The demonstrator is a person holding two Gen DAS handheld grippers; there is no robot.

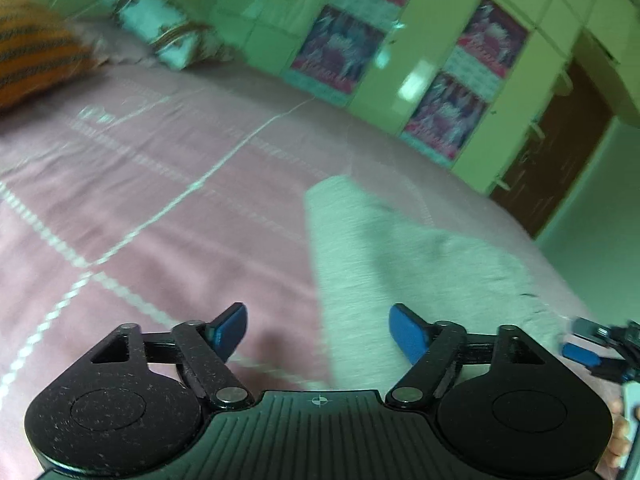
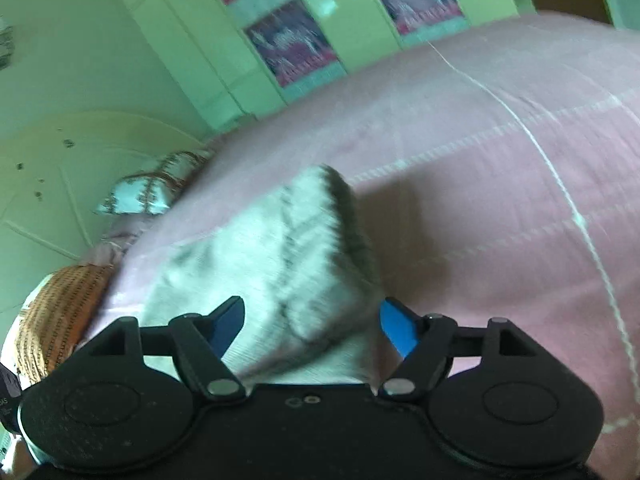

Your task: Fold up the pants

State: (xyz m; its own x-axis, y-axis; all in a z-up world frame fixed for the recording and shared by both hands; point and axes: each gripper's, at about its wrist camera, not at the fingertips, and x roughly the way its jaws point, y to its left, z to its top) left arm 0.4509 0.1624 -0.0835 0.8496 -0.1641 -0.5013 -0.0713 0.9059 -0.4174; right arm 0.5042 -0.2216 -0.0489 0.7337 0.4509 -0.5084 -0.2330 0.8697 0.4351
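The pale grey pants (image 1: 404,252) lie folded in a thick stack on the pink bedspread (image 1: 160,200). In the left wrist view my left gripper (image 1: 320,334) hovers at their near left edge, open, its blue pads wide apart and touching nothing. My right gripper (image 1: 592,346) shows at the far right edge, beside the pants. In the right wrist view the pants (image 2: 276,256) fill the middle, folded end raised toward the far side. My right gripper (image 2: 313,326) stands open just above the near end; the cloth lies between the blue fingers, and neither pad presses on it.
An orange striped cushion (image 1: 36,48) and a white patterned pillow (image 1: 156,28) lie at the head of the bed. Green wardrobes with pink pictured panels (image 1: 340,48) line the far side. A brown door (image 1: 560,152) stands at the right. A hand (image 1: 620,440) holds the right gripper.
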